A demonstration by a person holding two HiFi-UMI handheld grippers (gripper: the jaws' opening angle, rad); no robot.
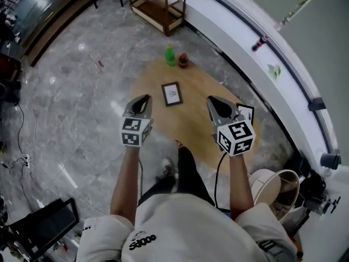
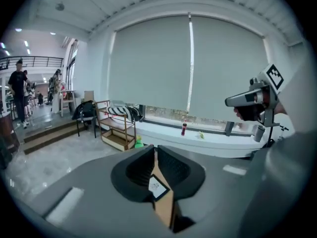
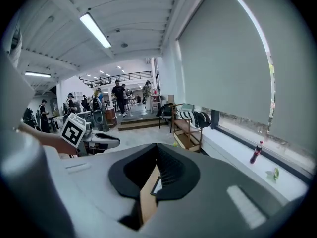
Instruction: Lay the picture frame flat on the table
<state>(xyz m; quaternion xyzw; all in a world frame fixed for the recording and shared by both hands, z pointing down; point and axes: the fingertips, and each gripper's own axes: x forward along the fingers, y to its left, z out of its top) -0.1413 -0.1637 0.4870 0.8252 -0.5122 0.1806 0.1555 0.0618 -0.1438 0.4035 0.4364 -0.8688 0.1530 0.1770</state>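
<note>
A small dark-framed picture frame [image 1: 172, 94] lies face up on the round wooden table [image 1: 196, 130], near its middle. Both grippers are held above the table's near side, one on each side of the frame and apart from it. My left gripper [image 1: 145, 99] has its jaws together with nothing between them; in the left gripper view the picture frame [image 2: 157, 186] shows below the jaws. My right gripper [image 1: 212, 100] is also shut and empty, and the picture frame [image 3: 156, 184] peeks through under its jaws.
A green bottle [image 1: 170, 56] and a small red object [image 1: 184, 60] stand at the table's far edge. A black-and-white card [image 1: 246, 113] sits at the right edge. A wooden shelf [image 1: 158, 10], a long white ledge [image 1: 245, 42] and a bin [image 1: 275, 187] surround the table.
</note>
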